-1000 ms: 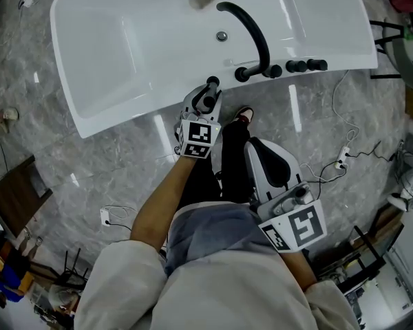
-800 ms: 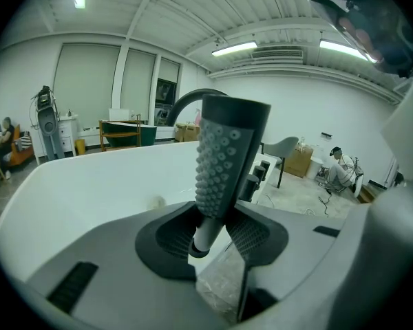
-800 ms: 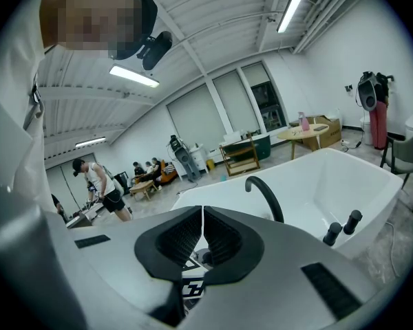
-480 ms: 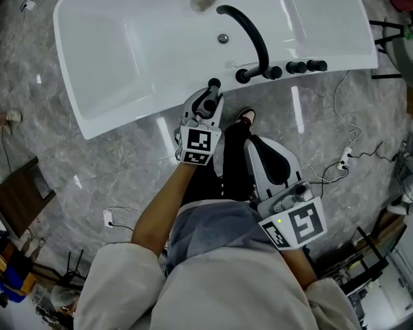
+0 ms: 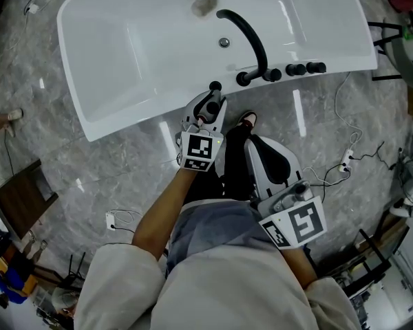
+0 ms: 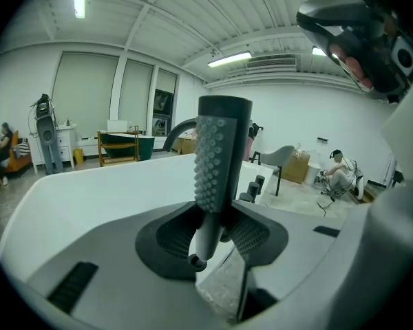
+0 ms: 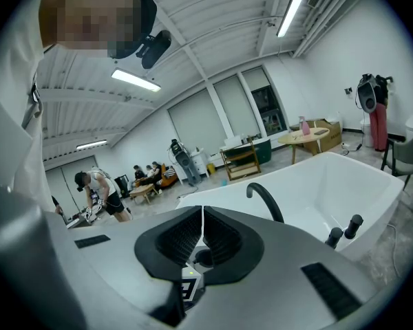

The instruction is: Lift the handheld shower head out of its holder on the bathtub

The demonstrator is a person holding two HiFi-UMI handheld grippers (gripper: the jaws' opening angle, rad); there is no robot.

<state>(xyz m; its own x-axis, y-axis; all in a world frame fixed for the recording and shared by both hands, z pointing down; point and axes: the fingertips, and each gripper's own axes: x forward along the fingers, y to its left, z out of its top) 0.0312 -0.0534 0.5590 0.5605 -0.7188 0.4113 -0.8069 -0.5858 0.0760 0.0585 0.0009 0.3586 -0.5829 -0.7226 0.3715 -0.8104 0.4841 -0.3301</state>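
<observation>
My left gripper (image 5: pixel 210 107) is shut on the handheld shower head (image 5: pixel 214 86), a dark grey wand with a studded face. It holds the wand upright at the near rim of the white bathtub (image 5: pixel 124 53). In the left gripper view the shower head (image 6: pixel 217 158) stands up between the pads (image 6: pixel 251 236), which press on its lower stem, and the gripper (image 6: pixel 213 227) is above the tub's rim. My right gripper (image 5: pixel 260 146) hangs back near my legs; its jaws (image 7: pixel 202 236) meet with nothing between them. The holder is hidden.
A black curved spout (image 5: pixel 251 33) and a row of black knobs (image 5: pixel 299 67) stand on the tub's near rim to the right. Cables and a power strip (image 5: pixel 344 158) lie on the marble floor. A person's foot (image 5: pixel 1 119) shows at far left.
My left gripper has risen with the shower head in it, now a little closer to the tub's rim in the head view. My right gripper has stayed put.
</observation>
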